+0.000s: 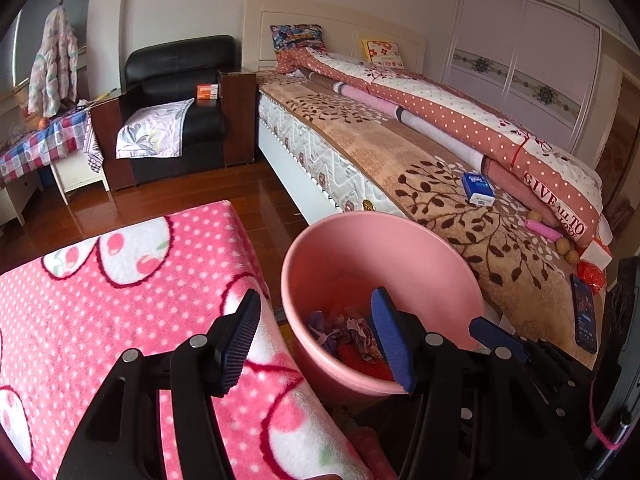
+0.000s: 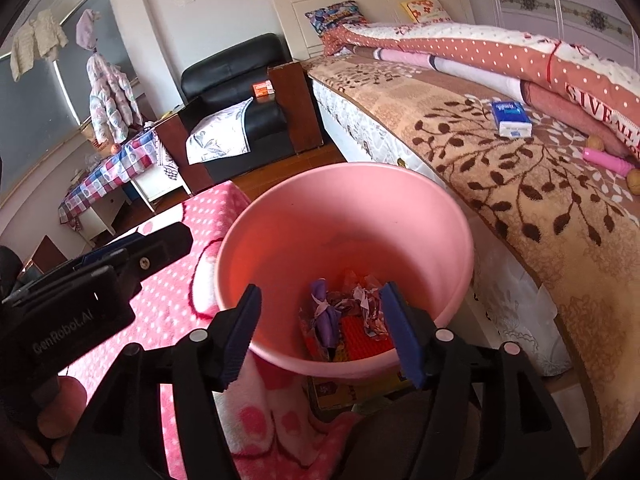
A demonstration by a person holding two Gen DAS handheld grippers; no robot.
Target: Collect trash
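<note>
A pink plastic bin (image 1: 384, 248) (image 2: 280, 240) stands on the floor between the bed and a pink blanket-covered surface. Crumpled purple and patterned wrappers (image 2: 344, 312) (image 1: 344, 332) and something orange lie at its bottom. My left gripper (image 1: 320, 344) is open and empty, over the bin's near-left rim and the blanket edge. My right gripper (image 2: 324, 332) is open and empty, just above the bin's near rim. The right gripper's tip (image 1: 496, 334) also shows in the left wrist view, and the left gripper's body (image 2: 100, 280) in the right wrist view.
The bed (image 1: 460, 184) on the right carries a folded quilt, a blue tissue pack (image 1: 478, 189) (image 2: 512, 119), walnuts, a pink tube, an orange net bag (image 1: 592, 274) and a phone (image 1: 585, 312). The pink cherry blanket (image 1: 120, 300) lies left. A black armchair (image 1: 176, 92) and checked table stand behind.
</note>
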